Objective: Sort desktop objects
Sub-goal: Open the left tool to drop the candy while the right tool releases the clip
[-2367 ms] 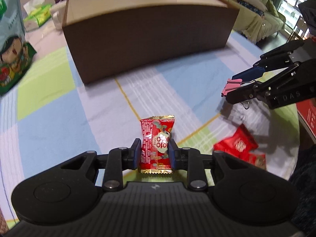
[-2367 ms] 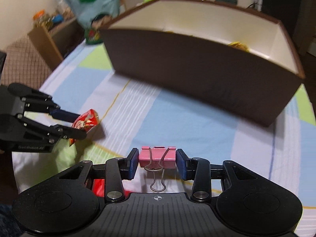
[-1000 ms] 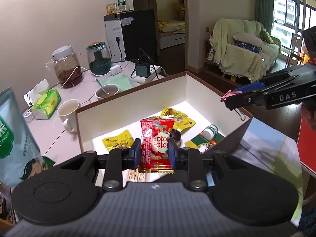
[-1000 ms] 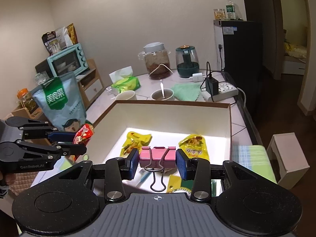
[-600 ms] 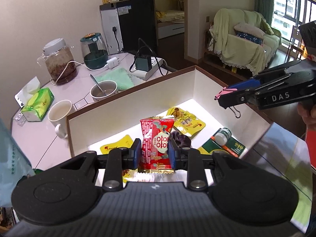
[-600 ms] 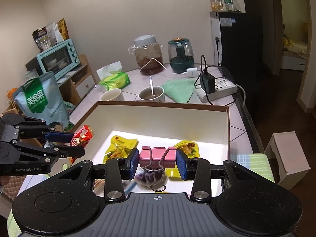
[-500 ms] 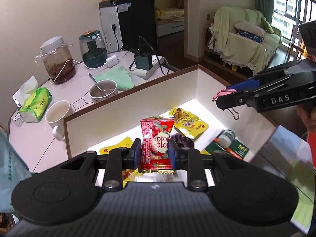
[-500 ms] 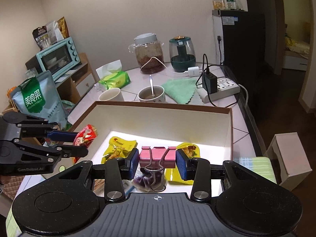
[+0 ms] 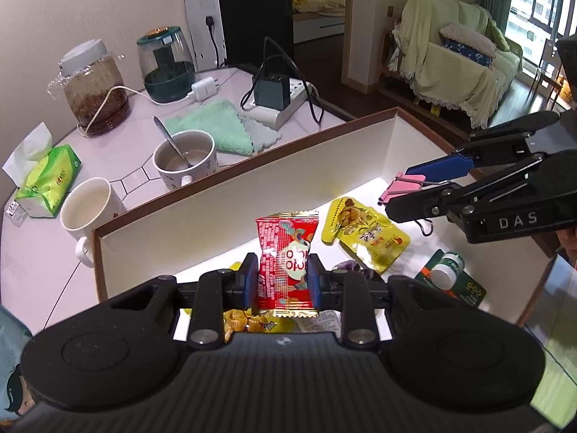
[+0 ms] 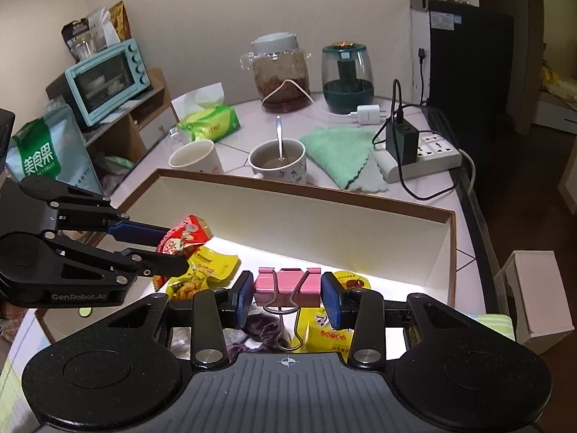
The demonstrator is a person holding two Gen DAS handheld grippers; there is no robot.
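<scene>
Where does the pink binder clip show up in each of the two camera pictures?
Left wrist view: pink binder clip at right, pinched in the right gripper above the box.
Right wrist view: clip at bottom centre, between the blue pads.
Shared landmark: the mug with a spoon.

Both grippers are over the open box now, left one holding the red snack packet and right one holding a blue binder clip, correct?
Not quite: the binder clip is pink, not blue; only the pads gripping it are blue, as the right wrist view shows. The rest holds: the left gripper clamps the red snack packet, the right gripper holds the clip, and both hang over the open box.
</scene>
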